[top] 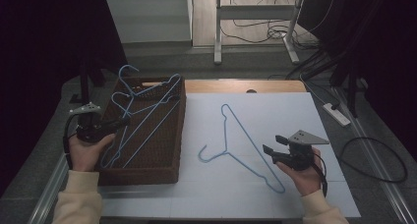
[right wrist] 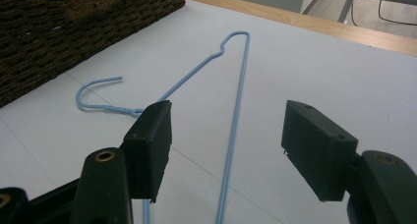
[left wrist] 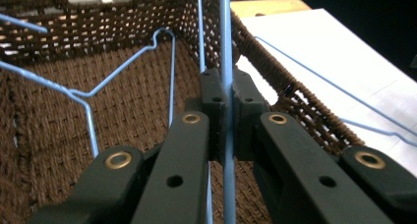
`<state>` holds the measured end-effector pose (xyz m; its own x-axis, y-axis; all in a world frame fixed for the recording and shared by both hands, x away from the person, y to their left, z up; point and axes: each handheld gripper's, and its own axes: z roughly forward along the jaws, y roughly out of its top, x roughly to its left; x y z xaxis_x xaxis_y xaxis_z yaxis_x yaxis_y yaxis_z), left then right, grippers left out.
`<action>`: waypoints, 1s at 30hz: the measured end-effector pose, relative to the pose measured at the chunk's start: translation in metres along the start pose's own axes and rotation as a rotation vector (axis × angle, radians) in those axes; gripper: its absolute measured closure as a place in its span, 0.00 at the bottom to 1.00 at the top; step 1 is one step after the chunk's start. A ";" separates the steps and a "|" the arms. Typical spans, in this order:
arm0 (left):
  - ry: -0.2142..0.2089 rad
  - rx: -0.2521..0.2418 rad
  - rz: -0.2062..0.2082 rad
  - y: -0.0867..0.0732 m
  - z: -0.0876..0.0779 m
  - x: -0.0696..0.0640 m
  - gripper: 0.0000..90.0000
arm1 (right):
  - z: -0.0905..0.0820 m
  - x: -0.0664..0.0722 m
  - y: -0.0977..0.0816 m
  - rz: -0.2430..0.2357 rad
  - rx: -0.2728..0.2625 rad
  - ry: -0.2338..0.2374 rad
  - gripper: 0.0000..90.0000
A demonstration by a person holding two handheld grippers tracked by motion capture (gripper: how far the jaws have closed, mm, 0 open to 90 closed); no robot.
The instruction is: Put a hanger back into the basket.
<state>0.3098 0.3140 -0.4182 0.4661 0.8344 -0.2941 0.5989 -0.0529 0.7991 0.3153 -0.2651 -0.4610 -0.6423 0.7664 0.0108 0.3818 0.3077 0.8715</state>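
Note:
A brown wicker basket [top: 142, 177] stands at the table's left with several blue wire hangers in it. My left gripper [top: 124, 120] reaches in over the basket's left rim. Its jaws [left wrist: 226, 94] are shut on the thin wire of one blue hanger [left wrist: 225, 32], which runs upright between the pads. Another hanger [left wrist: 123, 69] leans on the basket floor behind it. One more blue hanger [top: 241, 140] lies flat on the white sheet, hook toward the basket. My right gripper [top: 272, 145] hovers open near that hanger's lower end, and its wire [right wrist: 242, 67] runs away between the spread jaws [right wrist: 231, 135].
The white sheet [top: 285, 111] covers most of the wooden table [top: 246, 86]. The basket wall [right wrist: 74, 17] rises left of the loose hanger. On the floor beyond are a desk's metal legs [top: 217, 37], a power strip [top: 337, 113] and cables [top: 378, 160].

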 end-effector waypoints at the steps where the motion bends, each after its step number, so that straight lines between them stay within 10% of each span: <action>1: 0.004 0.010 -0.002 -0.001 0.002 0.001 0.96 | 0.000 0.000 0.000 0.000 -0.001 0.000 0.41; 30: 0.145 0.239 -0.028 -0.010 0.043 0.006 0.95 | 0.001 0.001 -0.001 -0.001 0.001 0.003 0.41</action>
<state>0.3344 0.2959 -0.4506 0.3591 0.9064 -0.2226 0.7550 -0.1418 0.6402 0.3153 -0.2637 -0.4621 -0.6445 0.7645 0.0117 0.3823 0.3090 0.8708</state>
